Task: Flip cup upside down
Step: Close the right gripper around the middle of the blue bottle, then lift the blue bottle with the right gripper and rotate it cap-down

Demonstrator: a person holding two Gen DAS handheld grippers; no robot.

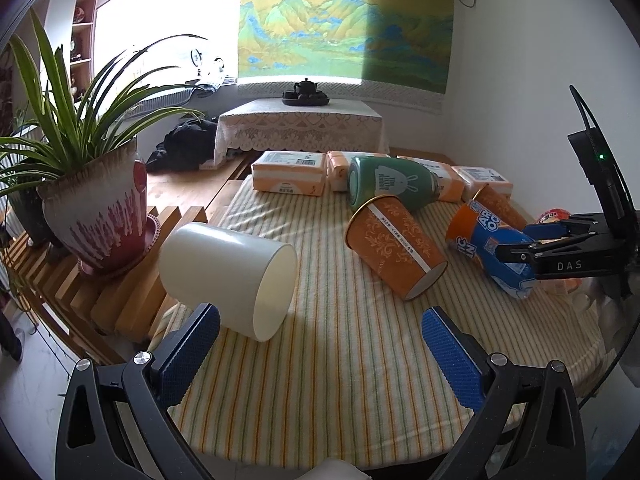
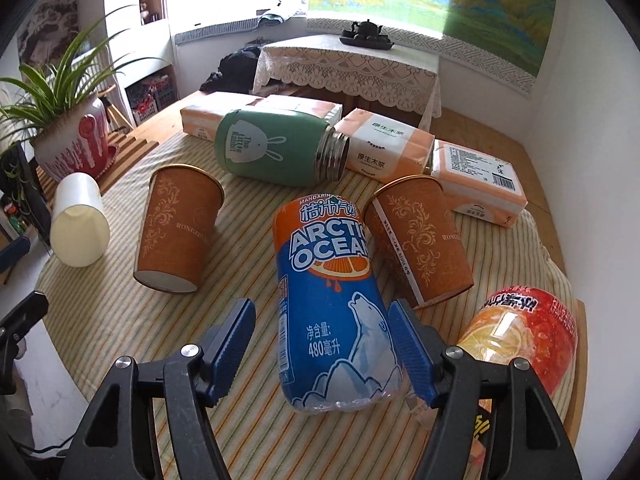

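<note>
Home living room — landscape scroll painting (image 1: pixel 344 20) on the wall, lace-covered side table (image 1: pixel 300 128) with a tea set (image 1: pixel 306 94), potted spider plant (image 1: pixel 92 184), striped tablecloth (image 1: pixel 340 360), tissue packs (image 1: pixel 290 176) along its far edge.

A round table under a yellow-and-green striped cloth (image 2: pixel 120 312) is carrying a white plastic cup (image 2: pixel 80 224), two orange paper cups (image 2: pixel 180 228) (image 2: pixel 424 240), a green steel flask (image 2: pixel 276 148), a blue-and-orange drink bottle (image 2: pixel 332 304), a red-labelled bottle (image 2: pixel 524 336), all lying on their sides, and orange-and-white tissue packs (image 2: pixel 476 176).
</note>
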